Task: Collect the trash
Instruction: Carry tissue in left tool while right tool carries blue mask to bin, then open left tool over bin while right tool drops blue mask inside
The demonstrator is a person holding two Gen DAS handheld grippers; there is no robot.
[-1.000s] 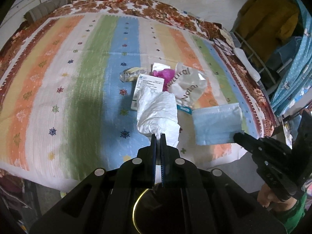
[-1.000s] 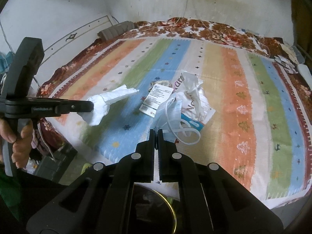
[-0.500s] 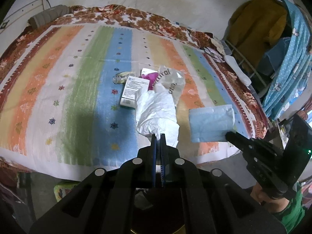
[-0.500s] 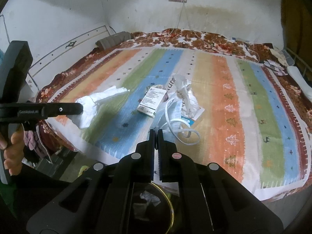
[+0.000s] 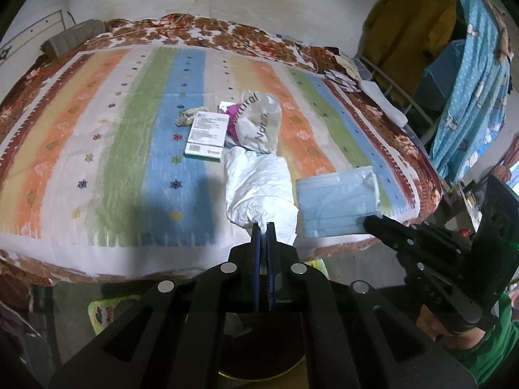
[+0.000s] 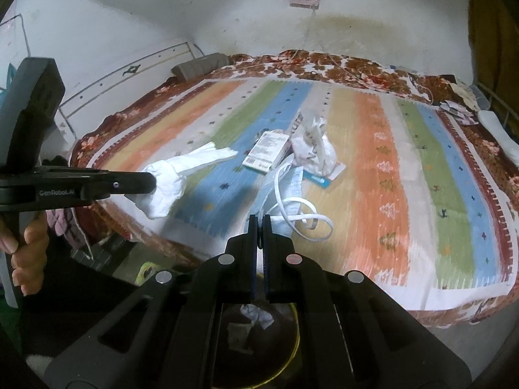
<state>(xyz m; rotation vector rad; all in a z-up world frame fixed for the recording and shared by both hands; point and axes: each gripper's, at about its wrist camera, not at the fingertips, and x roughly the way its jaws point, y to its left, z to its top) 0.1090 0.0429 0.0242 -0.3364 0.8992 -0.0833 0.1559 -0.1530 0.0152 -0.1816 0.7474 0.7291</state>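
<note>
Trash: left hand-held gripper [image 5: 263, 227] pinches crumpled white tissue [image 5: 259, 191], right hand-held gripper [image 6: 258, 223] pinches blue face mask [image 5: 337, 204], both past the bed [image 5: 97, 149] edge.

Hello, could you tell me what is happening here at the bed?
A person is clearing trash off a striped bedspread with a handheld gripper in each hand. The left gripper is shut on a crumpled white tissue, and the right gripper is shut on a light blue face mask. A white printed box and a crinkled clear plastic bag lie on the bedspread. A dark round bin with a yellow rim sits below the grippers.
</note>
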